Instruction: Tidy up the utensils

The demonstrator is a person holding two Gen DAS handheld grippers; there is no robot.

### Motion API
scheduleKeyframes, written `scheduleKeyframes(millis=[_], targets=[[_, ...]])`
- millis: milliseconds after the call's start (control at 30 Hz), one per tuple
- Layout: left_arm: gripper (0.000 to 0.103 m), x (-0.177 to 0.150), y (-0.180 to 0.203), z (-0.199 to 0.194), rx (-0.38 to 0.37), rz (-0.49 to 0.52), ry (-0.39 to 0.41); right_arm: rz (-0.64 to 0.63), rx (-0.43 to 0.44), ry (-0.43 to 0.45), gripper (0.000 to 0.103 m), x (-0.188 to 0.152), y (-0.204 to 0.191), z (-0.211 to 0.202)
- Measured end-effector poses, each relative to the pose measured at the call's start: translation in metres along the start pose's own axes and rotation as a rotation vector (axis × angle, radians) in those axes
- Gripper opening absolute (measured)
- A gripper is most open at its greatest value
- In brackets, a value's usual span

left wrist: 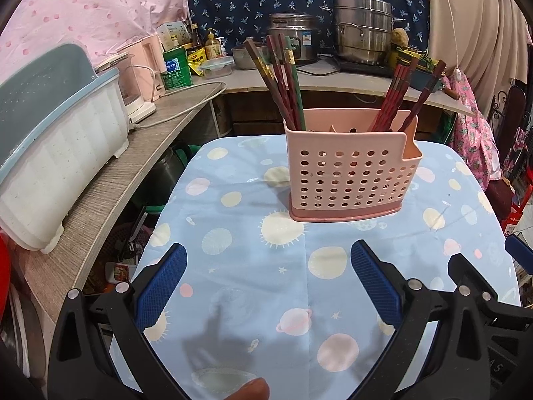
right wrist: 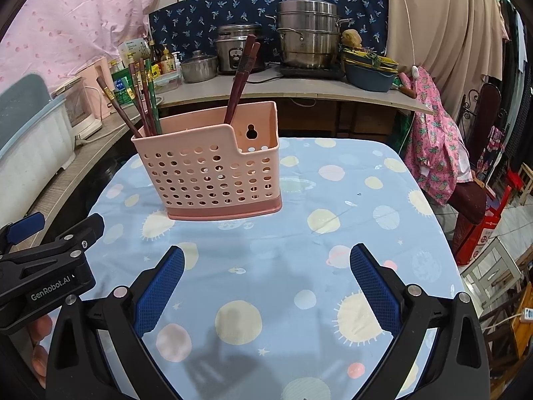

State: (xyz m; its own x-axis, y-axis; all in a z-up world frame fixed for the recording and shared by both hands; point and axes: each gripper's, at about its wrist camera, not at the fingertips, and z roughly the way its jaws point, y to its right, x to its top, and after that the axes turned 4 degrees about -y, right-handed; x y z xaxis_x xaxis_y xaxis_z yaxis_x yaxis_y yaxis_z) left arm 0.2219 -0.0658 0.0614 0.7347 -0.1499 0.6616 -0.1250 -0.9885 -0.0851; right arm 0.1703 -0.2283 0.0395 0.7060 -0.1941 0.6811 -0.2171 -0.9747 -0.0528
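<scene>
A pink perforated utensil holder (left wrist: 351, 170) stands upright on the blue planet-print tablecloth (left wrist: 253, 286); it also shows in the right wrist view (right wrist: 216, 173). Dark red and green chopsticks (left wrist: 283, 80) stand in its left compartment, and more red chopsticks (left wrist: 399, 96) lean in its right side. In the right wrist view, chopsticks (right wrist: 140, 100) stand at the holder's left and a pair (right wrist: 241, 76) at its middle. My left gripper (left wrist: 268, 276) is open and empty, short of the holder. My right gripper (right wrist: 266, 276) is open and empty, to the holder's right and nearer.
A white and blue dish rack (left wrist: 56, 153) sits on the grey counter at left. Steel pots (left wrist: 363, 30), a rice cooker (left wrist: 293, 38) and bottles crowd the back counter. Chairs and pink cloth (right wrist: 436, 146) stand to the table's right. The left gripper's body (right wrist: 43, 266) shows at lower left.
</scene>
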Motion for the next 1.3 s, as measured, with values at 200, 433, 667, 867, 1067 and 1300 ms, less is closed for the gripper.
scheduleKeyframes(millis=[200, 433, 667, 867, 1067, 1300], targets=[[0.095, 0.0, 0.0005, 0.0001, 0.0, 0.001, 0.0, -0.002, -0.005, 0.001, 0.096, -0.0004, 0.0009, -0.0001], [0.095, -0.0008, 0.0026, 0.0002, -0.001, 0.004, 0.002, -0.002, -0.005, 0.001, 0.096, -0.0005, 0.0013, -0.0004], [0.095, -0.001, 0.0029, -0.0002, -0.001, 0.004, 0.001, -0.001, -0.006, 0.001, 0.096, -0.0002, 0.0017, 0.0], [0.095, -0.0012, 0.0032, -0.0005, 0.001, 0.006, 0.003, -0.001, -0.007, 0.002, 0.096, -0.0005, 0.0015, -0.0005], [0.095, -0.0025, 0.0044, -0.0014, 0.003, 0.011, 0.004, -0.002, -0.006, 0.002, 0.096, -0.0001, 0.002, 0.0001], [0.096, -0.0019, 0.0045, -0.0018, 0.007, 0.012, 0.007, -0.001, -0.007, 0.001, 0.096, -0.0002, 0.0013, 0.0]])
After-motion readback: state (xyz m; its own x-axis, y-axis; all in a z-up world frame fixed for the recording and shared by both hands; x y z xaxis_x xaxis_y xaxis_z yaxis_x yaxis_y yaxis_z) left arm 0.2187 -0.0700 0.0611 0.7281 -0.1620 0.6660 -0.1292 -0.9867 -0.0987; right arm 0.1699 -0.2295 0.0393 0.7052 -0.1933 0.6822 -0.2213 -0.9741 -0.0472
